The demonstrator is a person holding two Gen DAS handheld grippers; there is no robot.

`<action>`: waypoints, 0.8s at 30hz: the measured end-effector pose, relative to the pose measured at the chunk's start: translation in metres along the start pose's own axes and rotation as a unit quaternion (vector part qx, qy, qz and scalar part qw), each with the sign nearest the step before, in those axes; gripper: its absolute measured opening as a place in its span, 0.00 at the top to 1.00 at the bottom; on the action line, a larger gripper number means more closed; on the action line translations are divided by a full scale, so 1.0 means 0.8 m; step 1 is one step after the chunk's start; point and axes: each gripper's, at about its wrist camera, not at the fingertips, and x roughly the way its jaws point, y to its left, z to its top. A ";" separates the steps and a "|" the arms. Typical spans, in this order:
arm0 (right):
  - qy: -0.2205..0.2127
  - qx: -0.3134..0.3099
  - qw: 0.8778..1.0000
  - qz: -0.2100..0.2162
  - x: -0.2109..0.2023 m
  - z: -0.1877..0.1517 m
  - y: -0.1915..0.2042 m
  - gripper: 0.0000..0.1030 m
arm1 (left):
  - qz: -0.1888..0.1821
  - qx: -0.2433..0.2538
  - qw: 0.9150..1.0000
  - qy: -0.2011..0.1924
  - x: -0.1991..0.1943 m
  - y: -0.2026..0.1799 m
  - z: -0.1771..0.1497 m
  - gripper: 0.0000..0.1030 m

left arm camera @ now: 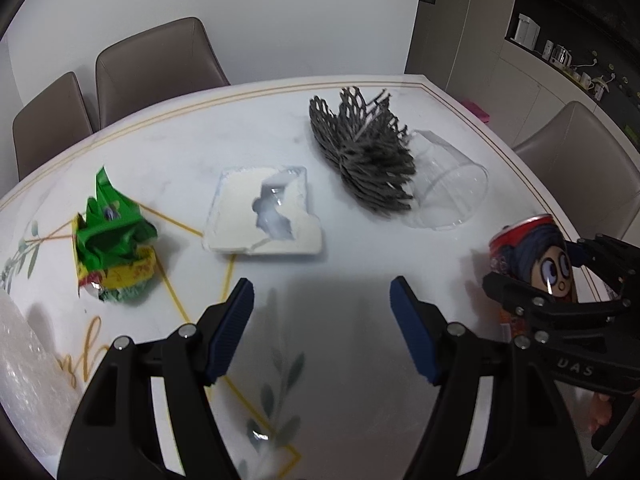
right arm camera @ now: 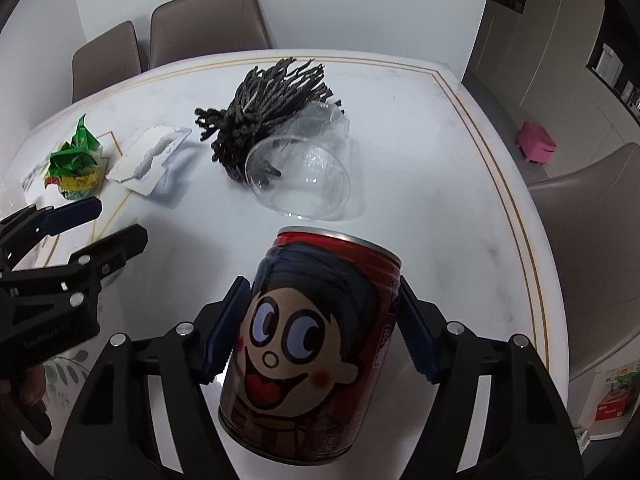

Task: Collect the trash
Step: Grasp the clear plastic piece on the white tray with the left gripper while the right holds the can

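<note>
My right gripper (right arm camera: 320, 328) is shut on a red drink can (right arm camera: 308, 344) with a cartoon face and holds it tilted above the table; the can also shows in the left wrist view (left arm camera: 532, 256), with the right gripper (left arm camera: 560, 292) around it. My left gripper (left arm camera: 322, 328) is open and empty above the table's near middle. On the white table (left arm camera: 352, 280) lie a crumpled green and yellow wrapper (left arm camera: 114, 240), a white torn packaging tray (left arm camera: 264, 212), a dark grey mesh net (left arm camera: 364, 160) and a clear plastic cup (left arm camera: 448, 188) on its side.
Bubble wrap (left arm camera: 24, 380) lies at the table's near left. Grey-brown chairs (left arm camera: 160, 68) stand along the far side and one (left arm camera: 580, 160) at the right. A pink stool (right arm camera: 536, 142) stands on the floor to the right.
</note>
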 end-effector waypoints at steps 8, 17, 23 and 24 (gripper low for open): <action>-0.007 -0.003 1.000 -0.002 0.001 0.017 0.001 0.34 | -0.001 0.019 1.000 -0.022 0.015 0.001 0.030 0.31; -0.007 -0.002 1.000 -0.007 0.003 0.024 -0.001 0.34 | -0.005 0.025 1.000 -0.001 0.056 0.004 0.044 0.44; -0.007 0.004 1.000 -0.006 0.005 0.024 -0.004 0.34 | 0.020 0.056 0.998 0.016 0.073 0.001 0.041 0.70; -0.007 0.004 1.000 -0.006 0.005 0.024 -0.004 0.34 | 0.018 0.053 0.998 0.017 0.073 0.003 0.041 0.71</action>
